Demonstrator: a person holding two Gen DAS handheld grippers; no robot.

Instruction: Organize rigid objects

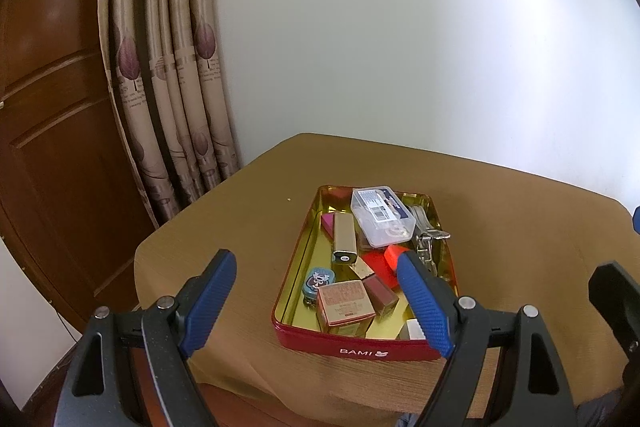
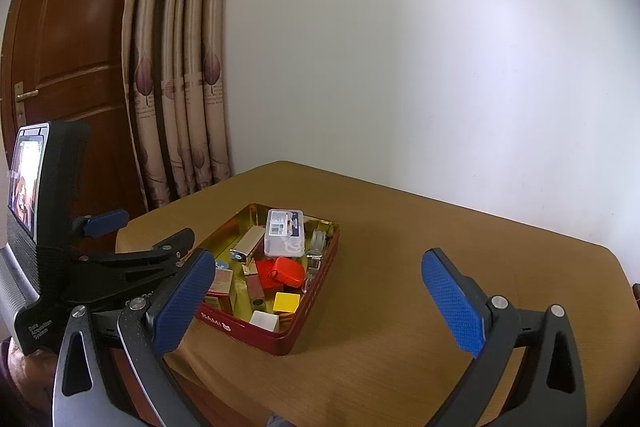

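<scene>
The left claw hangs spread wide and empty just short of the red tin, which sits on the brown-clothed table near its left corner. The tin is already heaped. At its left side lie a small blue oval tin and a gold rectangular case; nearer the front are a pink carton and a dark red box; further right a clear plastic box rides on top of the pile, tilted, with some clear and metal bits beside it that I cannot identify.

That perched box is the likeliest trouble: a finger pushing in at the gold case or the orange piece beneath could tip it over the rim. The tin is light and shallow (and sits on loose cloth), so a sideways nudge from the left claw's right pad, which overlaps the tin's edge in this view, may slide the whole lot toward the table edge.

Further right, the right claw is likewise fully parted and holds nothing, over bare cloth. Both claws reaching in together risk colliding above so crowded a tin.
</scene>
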